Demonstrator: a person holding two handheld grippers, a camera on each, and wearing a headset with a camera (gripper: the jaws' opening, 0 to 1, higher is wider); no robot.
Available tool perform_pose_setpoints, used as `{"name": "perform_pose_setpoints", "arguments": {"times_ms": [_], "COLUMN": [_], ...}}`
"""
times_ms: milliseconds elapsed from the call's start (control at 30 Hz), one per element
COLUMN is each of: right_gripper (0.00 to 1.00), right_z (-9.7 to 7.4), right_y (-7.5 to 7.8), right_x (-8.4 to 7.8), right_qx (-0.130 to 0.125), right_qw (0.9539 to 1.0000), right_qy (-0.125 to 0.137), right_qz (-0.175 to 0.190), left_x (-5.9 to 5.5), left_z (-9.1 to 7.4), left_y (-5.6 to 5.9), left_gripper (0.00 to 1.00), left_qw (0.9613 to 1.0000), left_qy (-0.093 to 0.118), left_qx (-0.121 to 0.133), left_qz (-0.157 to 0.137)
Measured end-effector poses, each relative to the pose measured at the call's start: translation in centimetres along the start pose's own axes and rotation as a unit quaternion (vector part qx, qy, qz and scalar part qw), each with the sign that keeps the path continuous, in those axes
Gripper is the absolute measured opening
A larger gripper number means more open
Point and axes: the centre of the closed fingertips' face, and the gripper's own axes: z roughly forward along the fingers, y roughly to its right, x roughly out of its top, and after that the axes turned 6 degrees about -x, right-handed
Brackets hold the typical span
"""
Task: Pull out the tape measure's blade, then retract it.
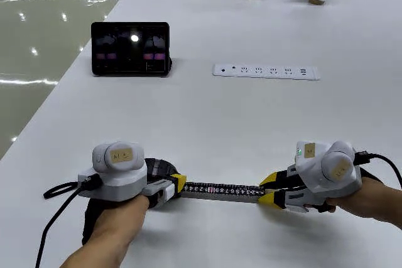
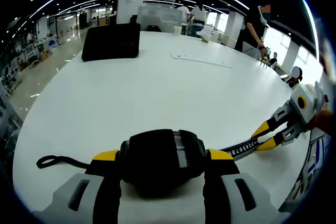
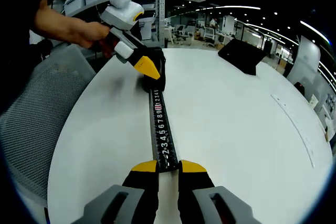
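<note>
One blade [image 3: 159,129], tip hidden; right gripper [image 3: 168,167] pinching

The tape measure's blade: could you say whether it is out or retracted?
Pulled out: numbered blade spans from the case in the left gripper to the right gripper gripping its end.

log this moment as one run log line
left tongs: shut on tape measure case | right tongs: shut on blade end | blade: partly out, straight between tongs | retract: not yet done
</note>
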Motion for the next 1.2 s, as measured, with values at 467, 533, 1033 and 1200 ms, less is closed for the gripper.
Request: {"name": "perform_pose_setpoints", "arguments": {"times_ms": [467,533,1033,1200], "right_gripper": [0.10,0.10,0.10,0.10], "right_z": [1.2,1.4,2.8,3.0], "right_y": [-0.6,-0.7,-1.3,-1.4], "right_x": [1.2,1.4,2.8,3.0], "right_qx": [0.005,0.006,0.010,0.011], "right_qw": [1.0000,1.0000,0.9999,0.9998], "right_qy": [0.003,0.004,0.007,0.008], "right_qz": [-0.002,-0.003,-0.011,-0.011], "left_x": [0.0,0.0,0.0,0.0], "left_z": [0.0,0.0,0.0,0.0], "left_y": [0.1,0.0,0.1,0.1], "left_gripper": [0.58,0.58,0.58,0.59], "left_qw": [1.0000,1.0000,1.0000,0.9999], "left_qy": [0.001,0.001,0.000,-0.002], "left_qx": [-0.004,-0.005,-0.009,-0.010], "left_qz": [0.002,0.002,0.004,0.004]}}
